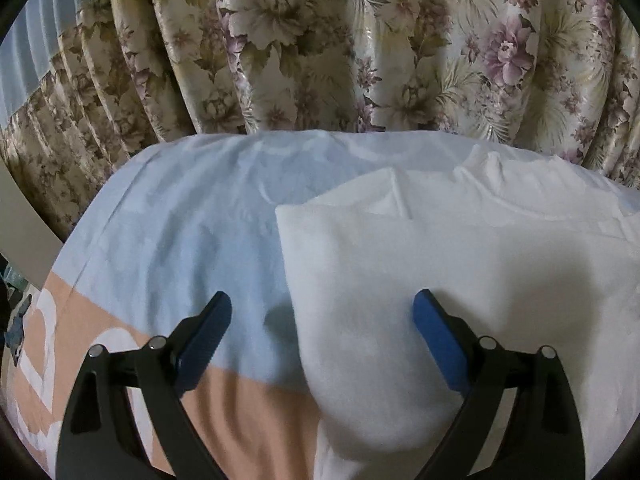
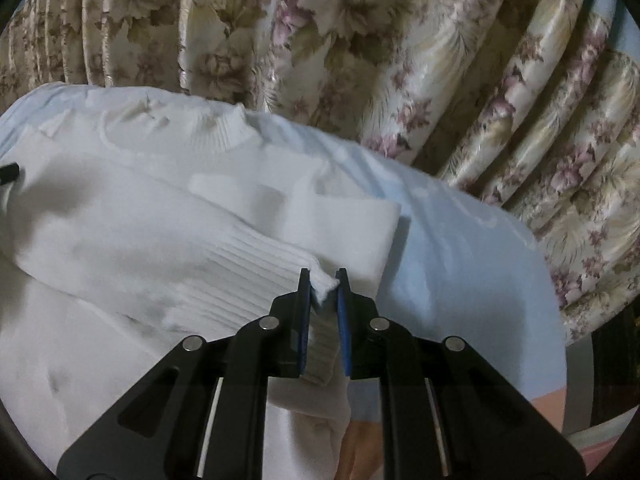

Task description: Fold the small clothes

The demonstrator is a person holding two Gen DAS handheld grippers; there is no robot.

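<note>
Hovering with jaws spread wide, left gripper (image 1: 322, 306) holds nothing above the white sweater's (image 1: 440, 280) edge on the blue-and-peach bedsheet (image 1: 180, 220). Right gripper (image 2: 323, 280) pinches a ribbed cuff (image 2: 256, 276), probably the sleeve's.

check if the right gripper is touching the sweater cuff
Touching. The right wrist view shows the right gripper with both blue pads pinched on the ribbed cuff of the white sweater, knit bunched between them.
</note>
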